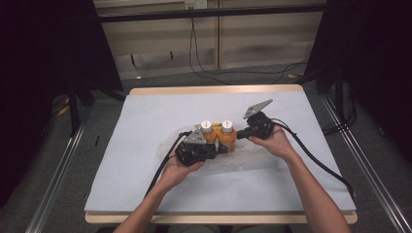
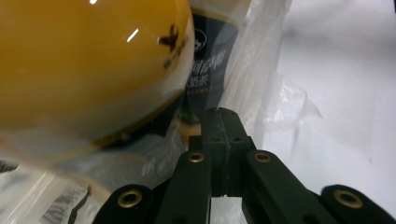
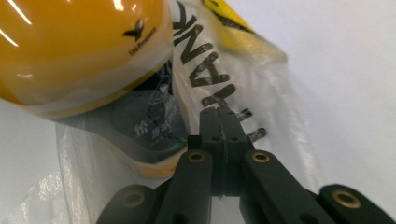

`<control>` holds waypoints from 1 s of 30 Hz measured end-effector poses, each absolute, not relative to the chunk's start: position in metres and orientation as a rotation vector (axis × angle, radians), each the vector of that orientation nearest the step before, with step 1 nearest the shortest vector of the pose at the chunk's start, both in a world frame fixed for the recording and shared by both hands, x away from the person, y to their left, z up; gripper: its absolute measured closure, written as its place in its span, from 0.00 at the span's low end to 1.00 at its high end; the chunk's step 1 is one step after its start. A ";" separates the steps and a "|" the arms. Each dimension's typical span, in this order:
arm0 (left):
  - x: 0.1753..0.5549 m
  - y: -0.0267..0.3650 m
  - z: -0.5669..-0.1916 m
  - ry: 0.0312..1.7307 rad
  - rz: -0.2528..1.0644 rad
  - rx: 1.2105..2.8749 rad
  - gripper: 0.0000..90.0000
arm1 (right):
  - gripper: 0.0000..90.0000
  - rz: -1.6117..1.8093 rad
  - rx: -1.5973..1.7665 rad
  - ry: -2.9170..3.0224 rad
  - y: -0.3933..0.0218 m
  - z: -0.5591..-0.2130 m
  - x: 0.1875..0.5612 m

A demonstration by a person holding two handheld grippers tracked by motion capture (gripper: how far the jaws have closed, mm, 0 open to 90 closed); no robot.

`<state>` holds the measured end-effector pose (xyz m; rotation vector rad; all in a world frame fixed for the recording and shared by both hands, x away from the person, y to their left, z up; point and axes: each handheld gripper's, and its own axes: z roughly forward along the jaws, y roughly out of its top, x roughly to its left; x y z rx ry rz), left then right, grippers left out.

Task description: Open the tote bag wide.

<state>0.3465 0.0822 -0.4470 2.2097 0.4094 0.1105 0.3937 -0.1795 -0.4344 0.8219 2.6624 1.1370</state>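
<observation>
Two orange bottles (image 1: 220, 136) w/ white caps are stood upright side by side near the middle of the tabletop (image 1: 145, 121), inside a clear plastic bag (image 1: 243, 158) that is spread flat round them. Their long axes run vertical, caps up; in both gripper views the rounded orange body is seen close up w/ a dark printed label below it.

The left hand-held gripper (image 1: 214, 148) is brought in at the left of the bottles, the right hand-held gripper (image 1: 241, 134) at their right, approx. level w/ the bottles' lower halves. In the left gripper view the jaws are seen pressed together, w/ bag film (image 2: 261, 70) crumpled just beyond the tips; whether a fold is pinched between them can't be told. Same in the right gripper view: jaws together, the printed bag wall (image 3: 215, 88) lying against the tips, a pinch likely but not certain.

Judged from this, the bag is being gripped on both sides of the bottles so its mouth or walls can be pulled up or apart, while the bottles are kept upright, probably so they stay put as the film is worked round them.
</observation>
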 end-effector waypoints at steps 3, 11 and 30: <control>0.348 0.078 -0.454 0.413 0.122 2.240 1.00 | 1.00 1.101 0.831 2.703 -0.173 -0.443 0.393; 0.333 0.072 -0.473 0.375 0.175 2.316 1.00 | 1.00 1.060 0.940 2.749 -0.165 -0.468 0.402; 0.309 0.073 -0.479 0.271 0.014 2.350 1.00 | 1.00 1.122 1.199 2.519 -0.158 -0.485 0.443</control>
